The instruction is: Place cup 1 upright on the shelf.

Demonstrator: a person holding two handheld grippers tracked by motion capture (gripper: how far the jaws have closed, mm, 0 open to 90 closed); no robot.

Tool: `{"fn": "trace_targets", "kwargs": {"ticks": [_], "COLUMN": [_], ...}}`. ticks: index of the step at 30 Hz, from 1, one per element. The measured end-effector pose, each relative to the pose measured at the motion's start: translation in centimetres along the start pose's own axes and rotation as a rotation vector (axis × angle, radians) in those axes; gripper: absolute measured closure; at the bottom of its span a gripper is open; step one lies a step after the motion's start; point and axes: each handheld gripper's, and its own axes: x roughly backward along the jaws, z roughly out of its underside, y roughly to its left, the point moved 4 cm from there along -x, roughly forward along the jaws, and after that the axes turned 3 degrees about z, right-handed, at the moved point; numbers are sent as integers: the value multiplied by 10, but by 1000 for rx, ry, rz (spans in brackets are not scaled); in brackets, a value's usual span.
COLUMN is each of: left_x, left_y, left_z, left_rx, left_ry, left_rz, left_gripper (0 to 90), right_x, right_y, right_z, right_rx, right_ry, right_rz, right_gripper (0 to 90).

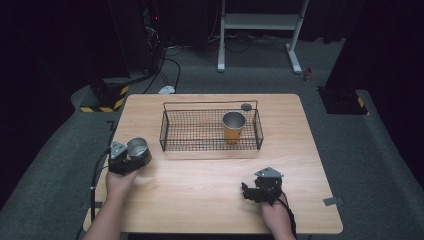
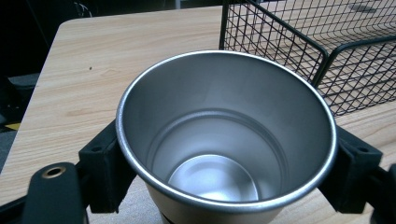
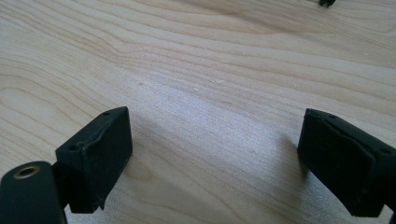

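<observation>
A bare steel cup (image 1: 138, 148) stands upright at the table's left side, just outside the black wire basket (image 1: 165, 131). My left gripper (image 1: 135, 156) is shut on it: in the left gripper view the two black pads (image 2: 105, 170) press on opposite sides of the empty cup (image 2: 224, 135) below its rim. An orange cup (image 1: 233, 129) with a steel inside stands upright in the basket's right half. My right gripper (image 1: 249, 191) rests low near the table's front right, open, with bare wood between its jaws (image 3: 215, 158).
The basket (image 2: 299, 51) sits at the middle back of the wooden table (image 1: 200, 200). A small grey disc (image 1: 246, 106) lies behind its right end. A grey tab (image 1: 332, 201) lies at the table's right front corner.
</observation>
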Motion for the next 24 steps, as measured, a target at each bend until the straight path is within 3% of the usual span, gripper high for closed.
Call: {"fn": "trace_targets", "kwargs": {"ticks": [6,24], "left_x": [2,15], "left_y": [-4,-15], "left_z": [0,-6], "left_rx": [-17,-13], "left_ry": [-1,-29], "left_rz": [-3,29], "left_gripper": [186,186], "right_x": [0,0], "right_y": [0,0], "right_z": [0,0], "right_rx": [0,2], "right_ry": [0,-1], "right_rz": [0,-1], "right_gripper": [101,101]}}
